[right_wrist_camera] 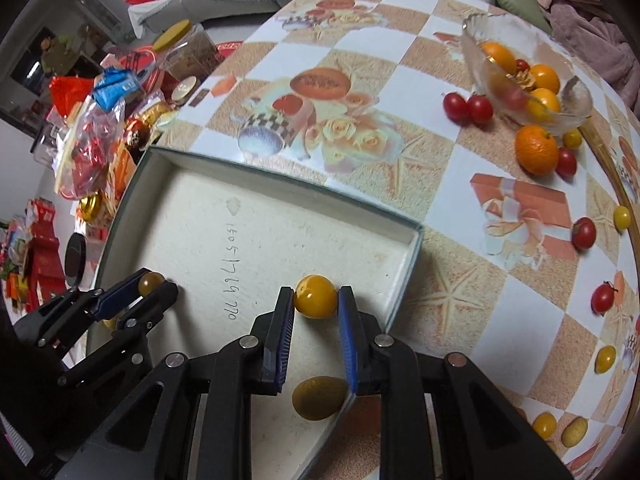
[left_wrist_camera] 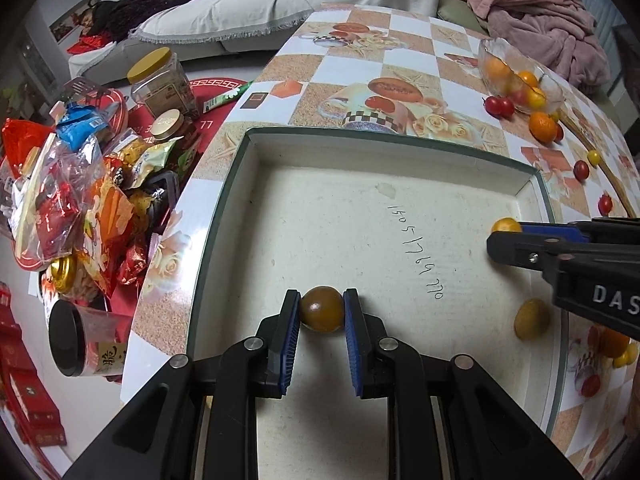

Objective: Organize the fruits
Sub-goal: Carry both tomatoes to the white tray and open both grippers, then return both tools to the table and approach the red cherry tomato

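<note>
A shallow white box lid (left_wrist_camera: 360, 216) with a green rim lies on the table; it also shows in the right wrist view (right_wrist_camera: 280, 216). My left gripper (left_wrist_camera: 322, 310) is shut on a brownish-yellow tomato (left_wrist_camera: 322, 309) over the lid's floor. My right gripper (right_wrist_camera: 316, 298) is shut on a yellow tomato (right_wrist_camera: 315, 295) near the lid's right wall. Another yellow fruit (right_wrist_camera: 318, 398) lies in the lid below it. A tipped glass bowl (right_wrist_camera: 520, 80) holds oranges and tomatoes at the far right.
An orange (right_wrist_camera: 536, 150) and several red and yellow cherry tomatoes (right_wrist_camera: 468, 108) lie loose on the patterned table (right_wrist_camera: 360, 140). A heap of snack bags and jars (left_wrist_camera: 92, 180) sits beside the table's left edge. A sofa with blankets stands behind.
</note>
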### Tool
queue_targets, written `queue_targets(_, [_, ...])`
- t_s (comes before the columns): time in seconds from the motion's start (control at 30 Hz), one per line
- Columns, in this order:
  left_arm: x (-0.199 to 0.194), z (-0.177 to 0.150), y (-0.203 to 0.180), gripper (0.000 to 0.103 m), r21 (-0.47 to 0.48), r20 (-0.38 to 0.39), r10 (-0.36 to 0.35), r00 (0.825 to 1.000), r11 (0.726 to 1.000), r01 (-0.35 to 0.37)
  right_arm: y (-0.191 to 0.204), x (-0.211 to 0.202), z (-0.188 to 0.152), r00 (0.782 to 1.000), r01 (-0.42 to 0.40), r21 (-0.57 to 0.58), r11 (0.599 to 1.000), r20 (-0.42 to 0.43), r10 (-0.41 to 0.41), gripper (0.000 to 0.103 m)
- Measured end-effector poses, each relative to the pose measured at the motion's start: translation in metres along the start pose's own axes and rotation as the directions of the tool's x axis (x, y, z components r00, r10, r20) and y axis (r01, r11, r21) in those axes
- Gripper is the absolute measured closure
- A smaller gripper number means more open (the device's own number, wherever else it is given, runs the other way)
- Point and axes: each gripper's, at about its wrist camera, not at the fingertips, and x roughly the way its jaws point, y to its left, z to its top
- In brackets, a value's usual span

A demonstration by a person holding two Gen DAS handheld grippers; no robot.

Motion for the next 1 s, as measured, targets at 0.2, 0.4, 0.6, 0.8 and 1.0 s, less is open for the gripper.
queue_targets(0.2, [-0.005, -0.002, 0.003, 0.021, 0.011, 0.031, 0.029, 0.999, 1.000, -0.029, 0.006, 0.002, 0.001, 1.000, -0.025, -0.025, 0.999, -0.004, 0.025, 0.051])
queue_targets(0.4, [-0.012, -0.003, -0.003, 0.021, 0.071, 0.042, 0.028, 0.999, 0.997, -0.031, 0.001, -0.029, 0.003, 0.995, -0.049, 0.014, 0.999, 0.087, 0.047, 0.019])
queue_targets(0.6, [-0.031, 0.006, -0.023, 0.021, 0.099, 0.053, -0.017, 0.998, 0.995, 0.012, -0.031, -0.061, -0.008, 0.989, -0.048, 0.113, 0.992, 0.142, 0.032, 0.012])
queue_targets(0.8, [-0.048, 0.015, -0.073, 0.021, 0.214, 0.066, -0.082, 0.994, 0.975, 0.067, -0.095, -0.086, -0.054, 0.986, 0.013, 0.286, 0.958, 0.154, -0.059, 0.012])
queue_targets(1.0, [-0.056, 0.029, -0.129, 0.021, 0.302, 0.060, -0.150, 0.987, 0.945, 0.126, -0.151, -0.107, -0.108, 0.976, 0.107, 0.400, 0.910, 0.131, -0.172, 0.012])
